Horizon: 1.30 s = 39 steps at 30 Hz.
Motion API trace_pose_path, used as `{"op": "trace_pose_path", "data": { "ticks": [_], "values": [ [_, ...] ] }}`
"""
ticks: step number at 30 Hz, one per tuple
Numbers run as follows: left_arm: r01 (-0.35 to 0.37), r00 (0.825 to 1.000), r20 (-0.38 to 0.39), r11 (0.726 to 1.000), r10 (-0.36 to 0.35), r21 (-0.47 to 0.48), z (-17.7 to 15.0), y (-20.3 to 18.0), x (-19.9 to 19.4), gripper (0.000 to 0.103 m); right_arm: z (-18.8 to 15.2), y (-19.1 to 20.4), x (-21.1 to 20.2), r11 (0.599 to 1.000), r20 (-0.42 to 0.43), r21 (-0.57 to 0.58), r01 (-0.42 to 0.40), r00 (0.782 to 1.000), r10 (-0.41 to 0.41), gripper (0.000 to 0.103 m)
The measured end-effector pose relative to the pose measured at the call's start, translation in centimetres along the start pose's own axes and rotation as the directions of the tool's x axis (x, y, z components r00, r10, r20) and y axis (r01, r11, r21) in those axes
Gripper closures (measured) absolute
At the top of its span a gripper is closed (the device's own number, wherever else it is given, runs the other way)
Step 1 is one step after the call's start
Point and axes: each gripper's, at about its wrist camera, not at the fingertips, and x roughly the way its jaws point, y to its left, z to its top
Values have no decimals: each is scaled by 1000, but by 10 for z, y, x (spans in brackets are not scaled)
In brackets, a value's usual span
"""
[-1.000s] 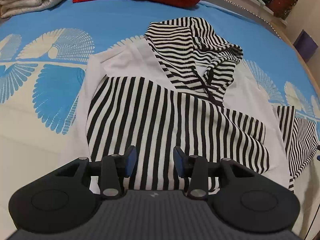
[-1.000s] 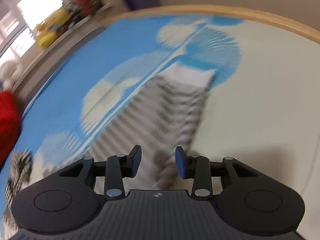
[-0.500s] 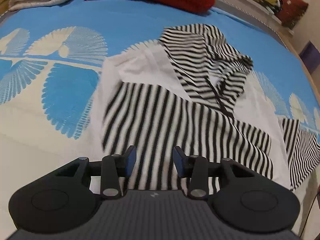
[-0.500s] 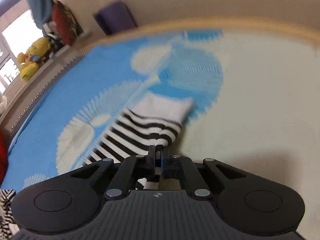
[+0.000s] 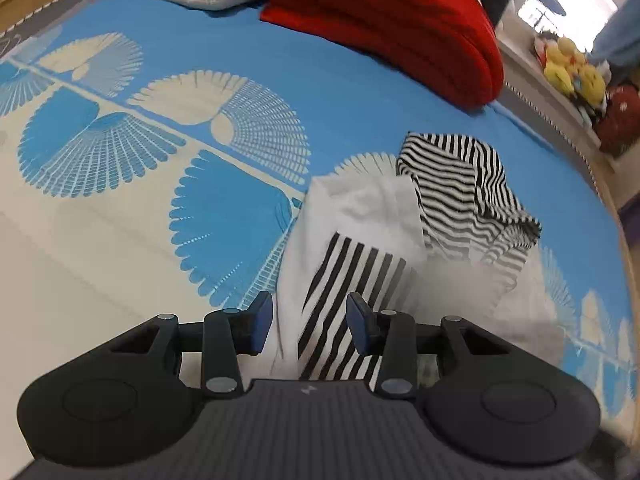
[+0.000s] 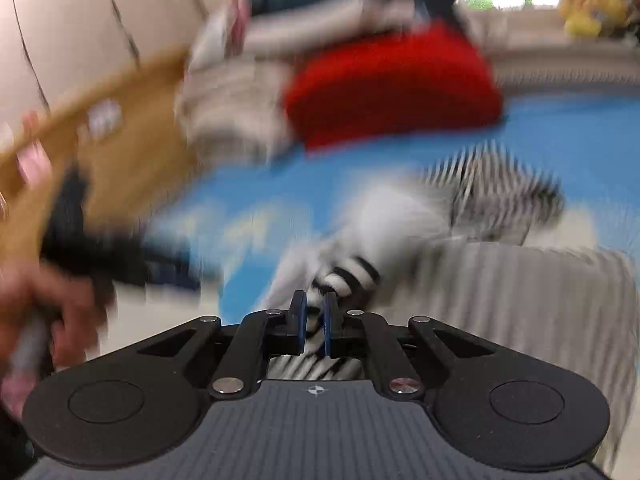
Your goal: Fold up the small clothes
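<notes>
Two claws on one black-and-white striped hooded cotton top [image 5: 360, 248], lower right of left view, on blue-and-cream patterned bed [image 5: 120, 240]. Right claw [image 6: 314, 322] pinching striped sleeve, jaws easing apart; left claw [image 5: 308, 322] spread, empty. Carry sleeve across torso, keep tension, lay flat.

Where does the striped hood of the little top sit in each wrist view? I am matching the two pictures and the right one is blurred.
Left wrist view: the striped hood lies right of centre, at the garment's far end, on the blue sheet.
Right wrist view: the same hood shows blurred at centre right, beyond the sleeve that the right hand-held gripper pinches.
Shared landmark: the red folded blanket behind the hood.
</notes>
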Motion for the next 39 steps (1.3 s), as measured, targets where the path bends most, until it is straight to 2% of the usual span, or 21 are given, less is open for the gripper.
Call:
{"op": "trace_pose_path", "data": {
  "ticks": [3, 4, 5, 8, 10, 12, 13, 15, 16, 20, 22, 23, 24, 25, 27, 29, 31, 34, 35, 37, 39],
  "values": [
    [16, 1000, -4, 1000, -16, -18, 2, 4, -3, 58, 6, 2, -8, 986, -55, 81, 145, 988, -141, 91],
    [24, 1000, -13, 999, -24, -24, 2, 5, -1, 58, 10, 5, -17, 979, -53, 98, 177, 984, -172, 86],
    [36, 999, -26, 999, -37, -37, 1, 6, 1, 58, 13, 7, -25, 975, -43, 110, 194, 981, -190, 84],
    [75, 993, -77, 992, -84, -104, -3, 11, 11, 58, 12, 15, -48, 961, 44, 126, 244, 967, -252, 67],
    [74, 991, -105, 989, -87, -131, -9, 14, 20, 58, 0, 5, -46, 942, 63, 130, 309, 946, -319, 63],
    [59, 988, -135, 988, -79, -145, -15, 15, 29, 58, -6, -15, -27, 882, -81, 173, 438, 899, -430, 62],
    [49, 986, -151, 987, -72, -154, -18, 18, 33, 58, -7, -29, -20, 868, -124, 224, 444, 896, -427, 61],
    [31, 981, -182, 983, -64, -182, -23, 24, 41, 58, -9, -54, -14, 850, -156, 345, 399, 917, -367, 62],
    [21, 979, -195, 982, -58, -187, -25, 26, 45, 58, -10, -67, -12, 826, -183, 397, 399, 917, -355, 62],
    [-40, 972, -234, 985, -1, -170, -33, 34, 60, 58, -19, -89, -9, 750, -253, 464, 472, 881, -399, 61],
    [-45, 967, -255, 986, 2, -161, -39, 34, 66, 61, -24, -98, -9, 723, -269, 509, 468, 884, -383, 61],
    [-48, 967, -253, 990, 13, -136, -41, 30, 67, 68, -27, -102, -14, 706, -272, 539, 459, 888, -370, 61],
    [-52, 973, -231, 995, 32, -80, -42, 23, 64, 92, -28, -105, -14, 689, -276, 563, 456, 890, -363, 61],
    [-72, 980, -187, 997, 71, 4, -41, 12, 57, 101, -31, -109, -14, 670, -281, 586, 455, 890, -359, 61],
    [-114, 992, -40, 976, 124, 185, -39, -14, 35, 101, -35, -117, -13, 636, -297, 609, 475, 879, -372, 61],
    [-105, 995, 29, 967, 101, 232, -38, -25, 17, 101, -40, -123, -12, 608, -313, 620, 497, 866, -389, 61],
    [-100, 995, 14, 973, 99, 209, -39, -21, 19, 101, -44, -127, -13, 589, -328, 624, 513, 856, -399, 62],
    [-113, 978, -160, 986, 133, 126, -43, -2, 54, 101, -47, -127, -11, 583, -339, 617, 529, 847, -410, 63],
    [-115, 975, -177, 987, 134, 112, -44, 1, 57, 100, -46, -125, -12, 580, -342, 611, 539, 840, -421, 63],
    [-115, 985, -116, 987, 128, 112, -40, -3, 43, 98, -39, -116, -16, 588, -326, 588, 556, 828, -457, 62],
    [-56, 997, -37, 989, 61, 136, -35, -14, 24, 87, -31, -108, -18, 622, -281, 560, 547, 832, -479, 62]
  ]
}}
